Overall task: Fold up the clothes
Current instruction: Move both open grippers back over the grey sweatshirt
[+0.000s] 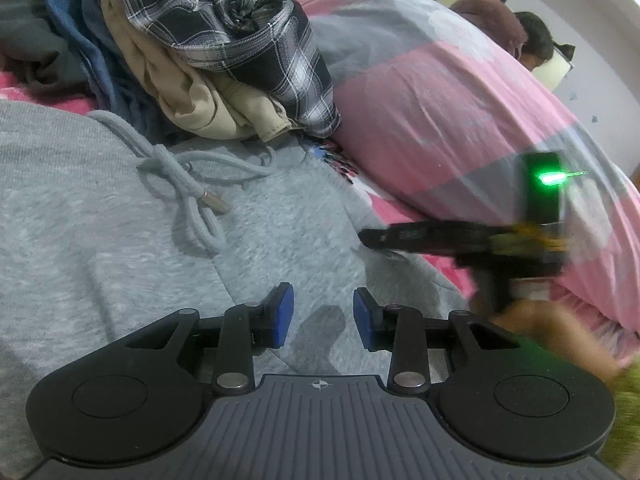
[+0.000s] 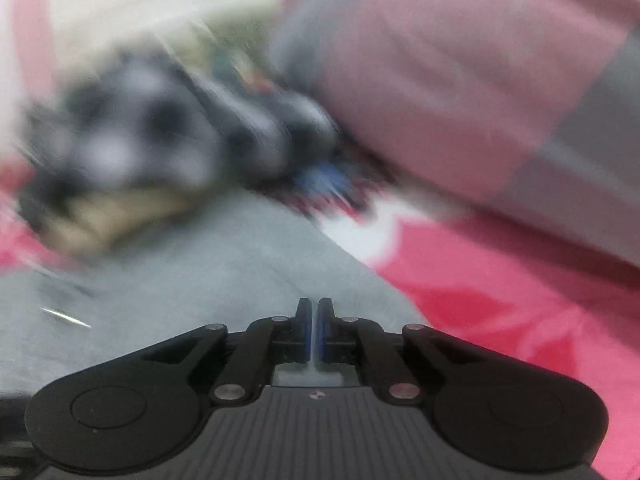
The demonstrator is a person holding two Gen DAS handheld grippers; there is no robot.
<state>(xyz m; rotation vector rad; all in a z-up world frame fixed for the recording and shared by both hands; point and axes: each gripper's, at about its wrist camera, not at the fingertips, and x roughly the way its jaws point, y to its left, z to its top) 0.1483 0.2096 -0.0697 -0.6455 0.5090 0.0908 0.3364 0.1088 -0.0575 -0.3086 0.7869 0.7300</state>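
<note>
My left gripper (image 1: 323,316) hovers with jaws apart over the grey hoodie (image 1: 100,220) spread on the pink bedsheet (image 2: 500,300), while my right gripper (image 2: 315,320) pinches its edge, jaws closed.

Grey hoodie (image 1: 100,200); black-white plaid shirt (image 1: 240,40); pink-grey duvet (image 1: 440,92)

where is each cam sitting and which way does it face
Left wrist: sits on the left gripper, jaws open, facing down over the grey hoodie toward the clothes pile; the right gripper enters from the right.
Right wrist: sits on the right gripper, shut, blurred.
Shared: hoodie, pile, pink quilt.
</note>
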